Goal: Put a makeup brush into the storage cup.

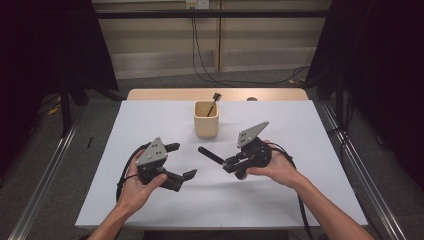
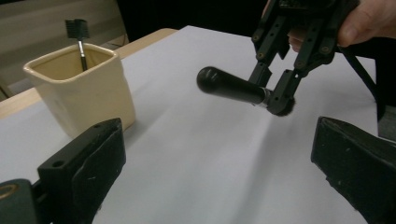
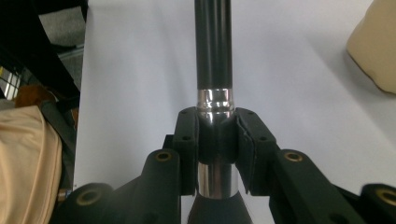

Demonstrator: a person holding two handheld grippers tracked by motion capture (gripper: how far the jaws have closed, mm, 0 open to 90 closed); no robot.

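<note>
My right gripper (image 1: 231, 164) is shut on a make-up brush (image 1: 211, 155) with a black handle and a silver ferrule. It holds the brush just above the white table (image 1: 150, 125), the handle pointing toward the left gripper. In the right gripper view the pads clamp the ferrule (image 3: 214, 100) and the handle (image 3: 213, 42) runs straight ahead. The left gripper (image 1: 182, 161) stands open with nothing between its jaws, left of the brush. From the left gripper view, the brush (image 2: 229, 85) hangs in the right gripper (image 2: 275, 88). A cream cup (image 1: 206, 120) stands behind, holding a small black brush (image 1: 215, 100).
The cup (image 2: 79, 88) sits near the table's back edge, where a wooden strip (image 1: 165, 94) shows. Cables trail from both grippers toward the person. Metal rails run along the floor on both sides of the table.
</note>
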